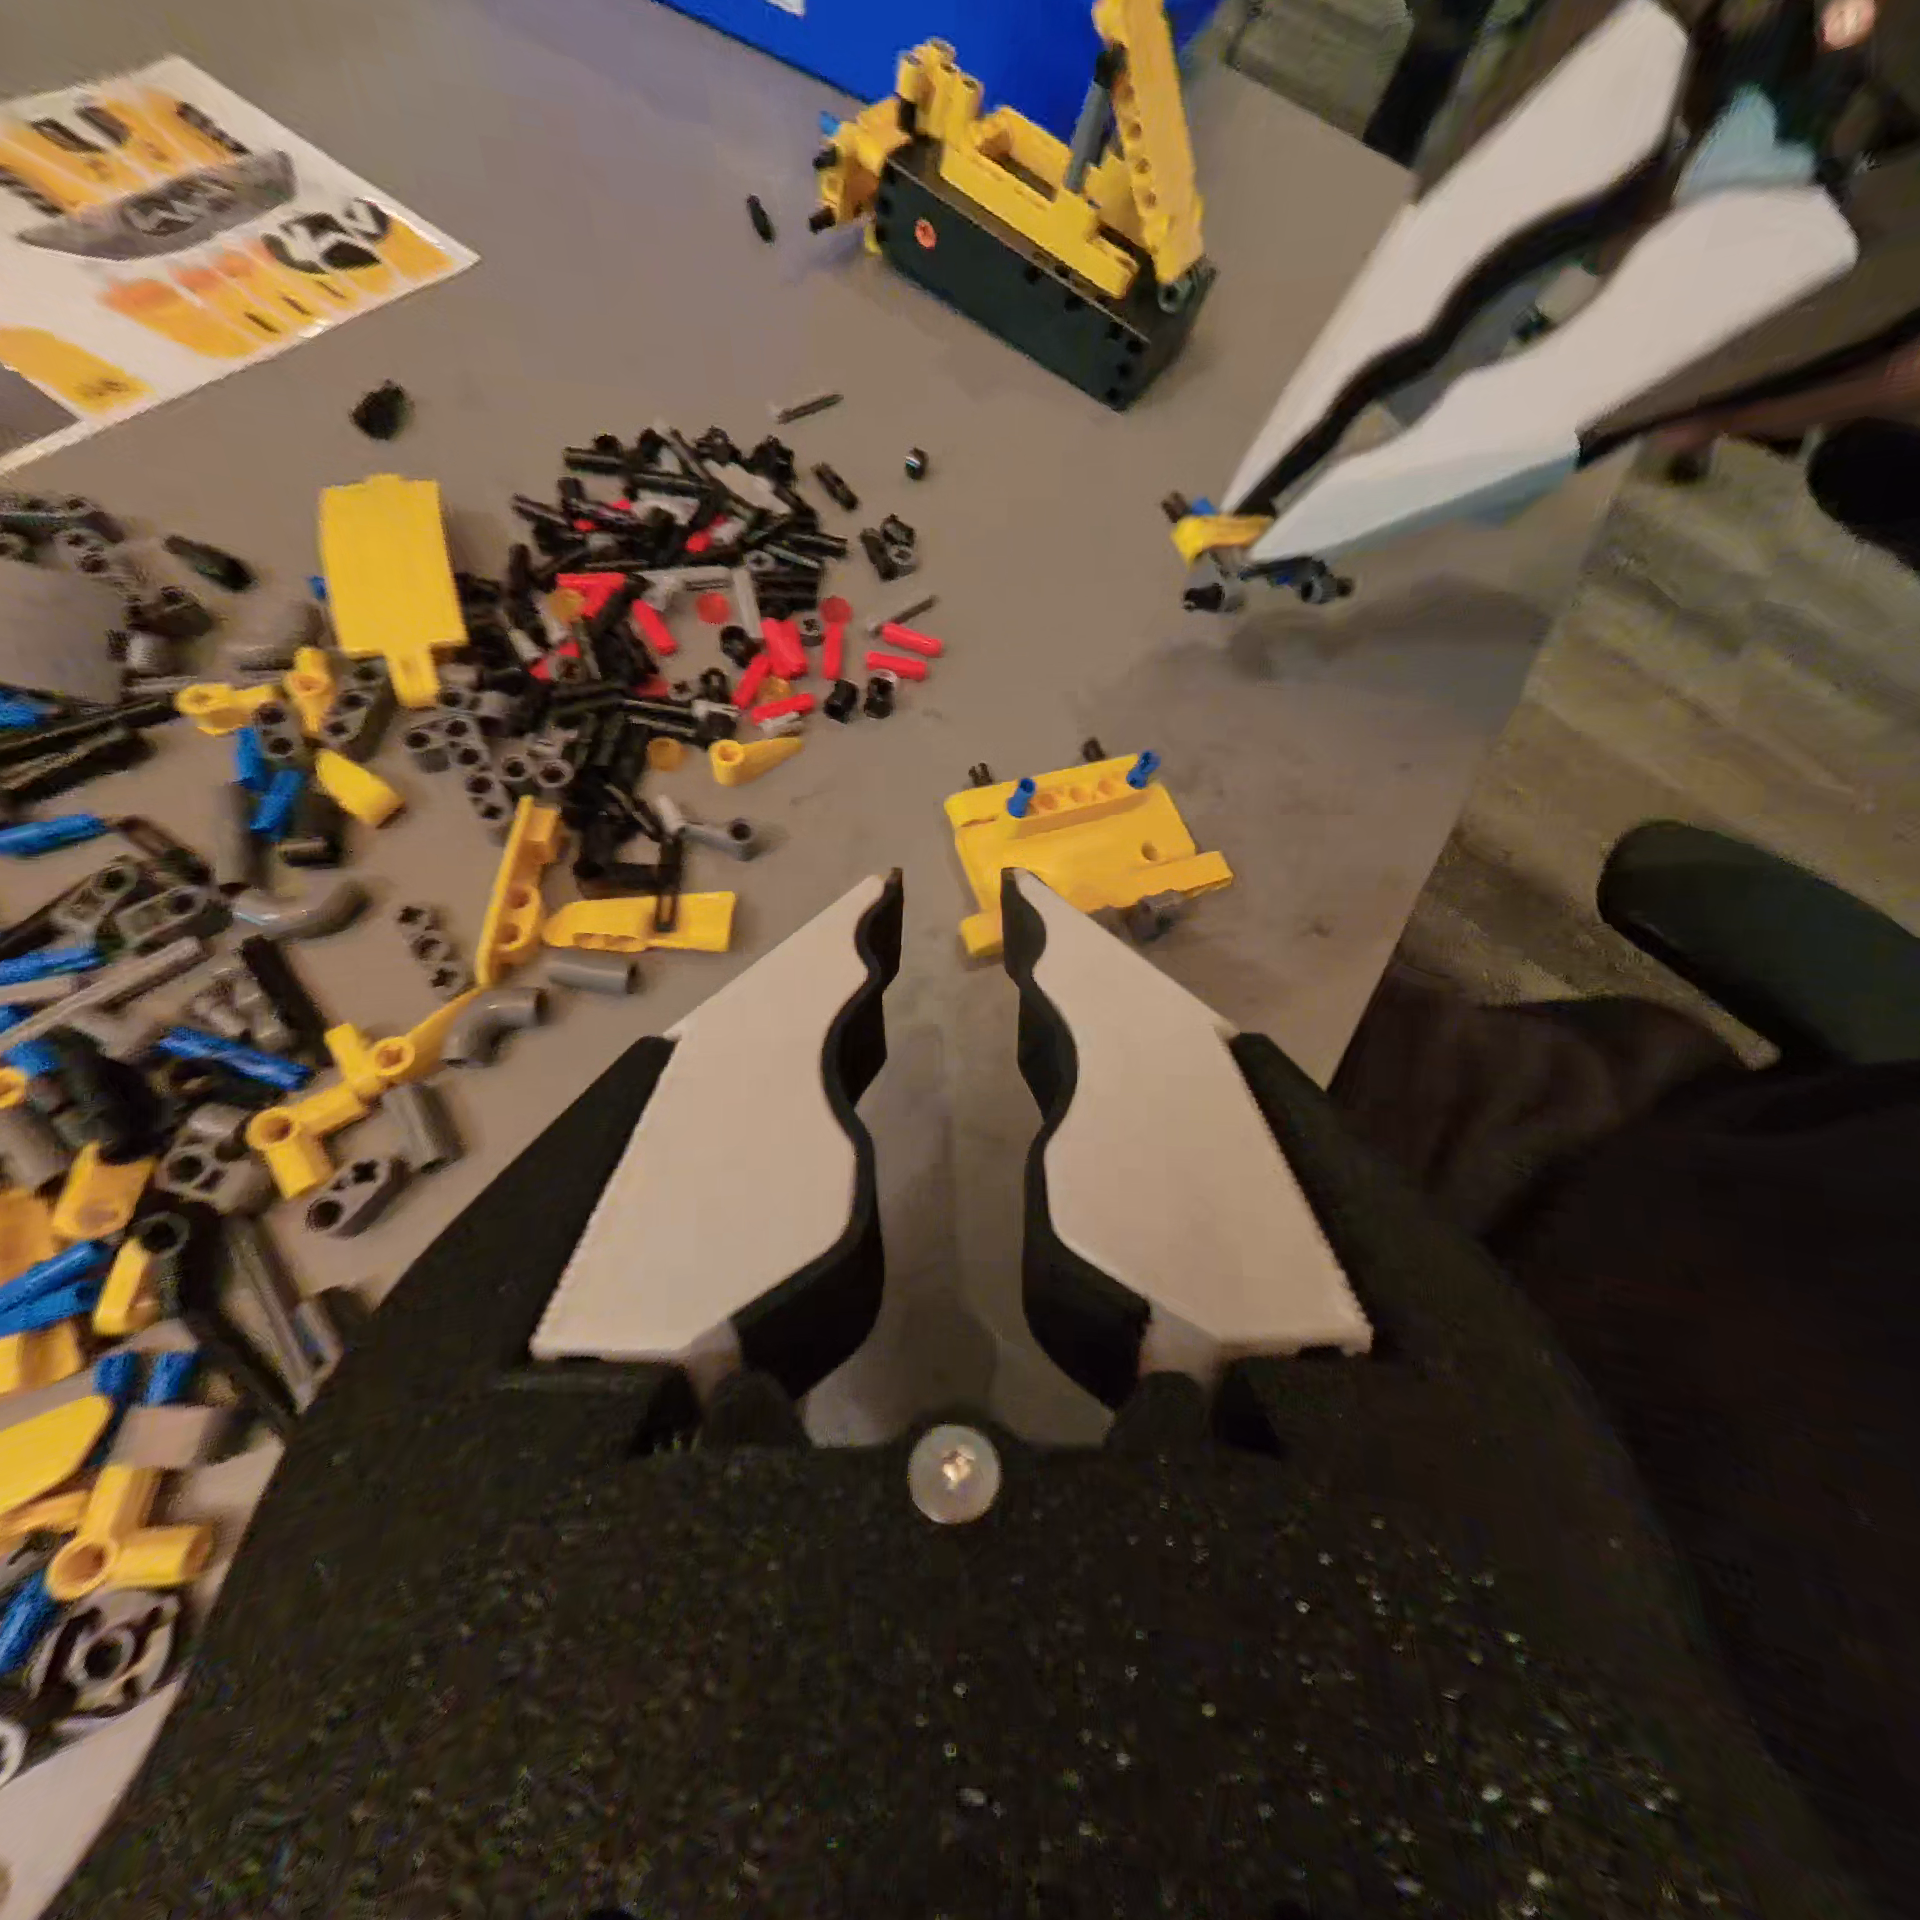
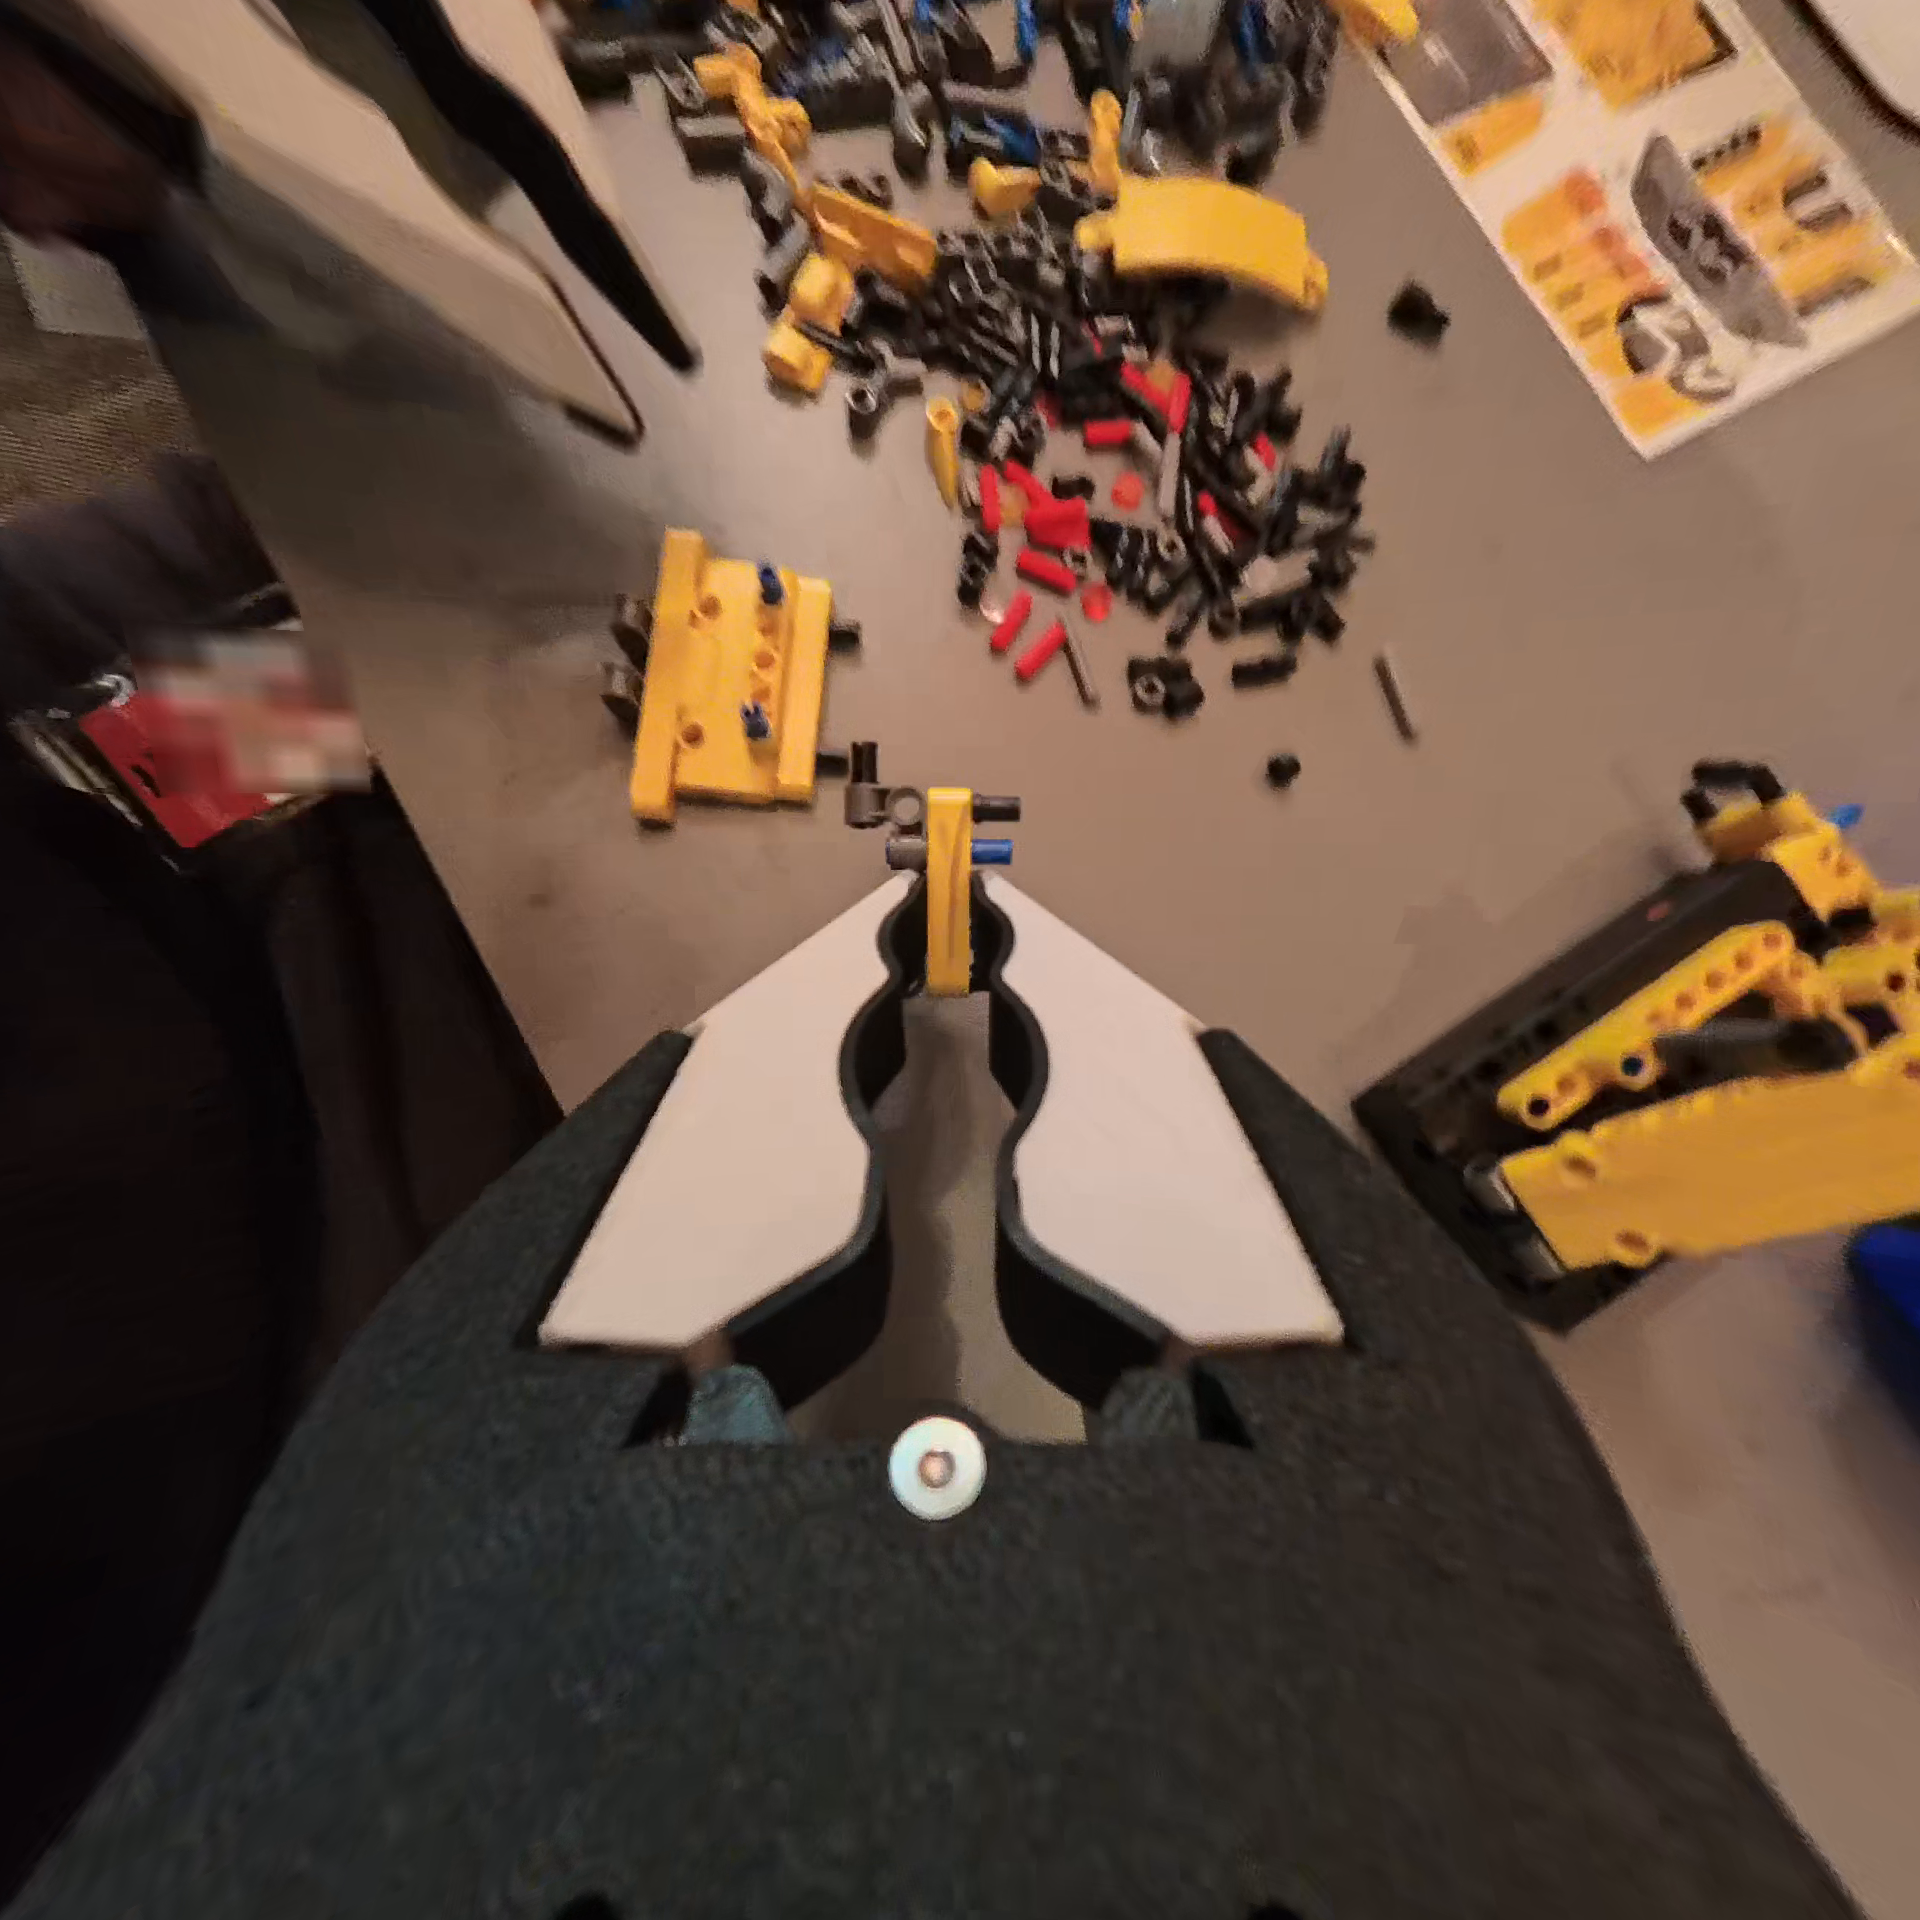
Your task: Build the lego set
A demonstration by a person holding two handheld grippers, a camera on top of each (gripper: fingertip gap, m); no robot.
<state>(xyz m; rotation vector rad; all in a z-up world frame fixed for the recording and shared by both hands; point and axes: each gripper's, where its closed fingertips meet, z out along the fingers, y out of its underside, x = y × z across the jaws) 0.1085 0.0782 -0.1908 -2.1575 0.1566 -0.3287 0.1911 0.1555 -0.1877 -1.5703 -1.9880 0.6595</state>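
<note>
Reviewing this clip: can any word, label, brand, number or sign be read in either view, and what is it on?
Nothing can be read in either view.
Printed sheet: yellow and black markings, too blurred to read.
Red card at the table edge: blurred over, unreadable.
Yellow and black model: no writing visible.
Loose parts: none.
Yellow piece in the right gripper: none.

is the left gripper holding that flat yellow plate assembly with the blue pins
No, the left gripper is open and empty, its fingertips just short of the flat yellow plate assembly with blue pins lying on the grey table.
</note>
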